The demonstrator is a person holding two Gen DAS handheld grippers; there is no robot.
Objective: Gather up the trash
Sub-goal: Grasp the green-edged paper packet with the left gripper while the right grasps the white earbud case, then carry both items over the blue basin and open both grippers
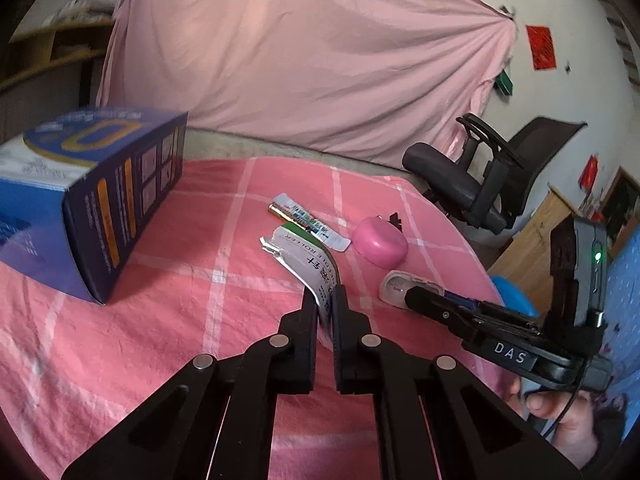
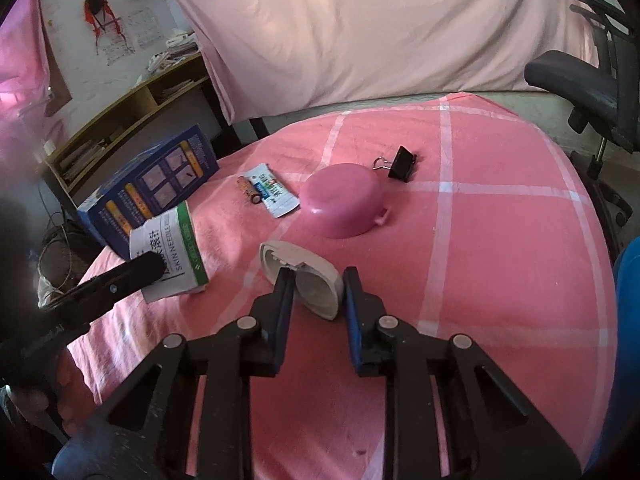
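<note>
My left gripper (image 1: pixel 325 294) is shut on a flattened white and green carton (image 1: pixel 310 264), which sticks out forward and upward from its pads. In the right wrist view that carton (image 2: pixel 180 248) stands above the pink checked cloth (image 2: pixel 500 260), with a left gripper's fingertip (image 2: pixel 148 268) clamped on it. My right gripper (image 2: pixel 318 276) straddles the near end of a white oval case (image 2: pixel 312 280) lying on the cloth, and its pads touch both sides. In the left wrist view the case (image 1: pixel 394 286) lies just beyond the right gripper's fingertip (image 1: pixel 418 295).
A pink bowl-shaped lid (image 2: pixel 344 204) lies upside down behind the case, with a black binder clip (image 2: pixel 402 164) past it. A battery (image 2: pixel 248 190) and a printed wrapper (image 2: pixel 274 190) lie mid-table. A blue box (image 1: pixel 88 200) stands at the left. An office chair (image 1: pixel 480 176) is off the right edge.
</note>
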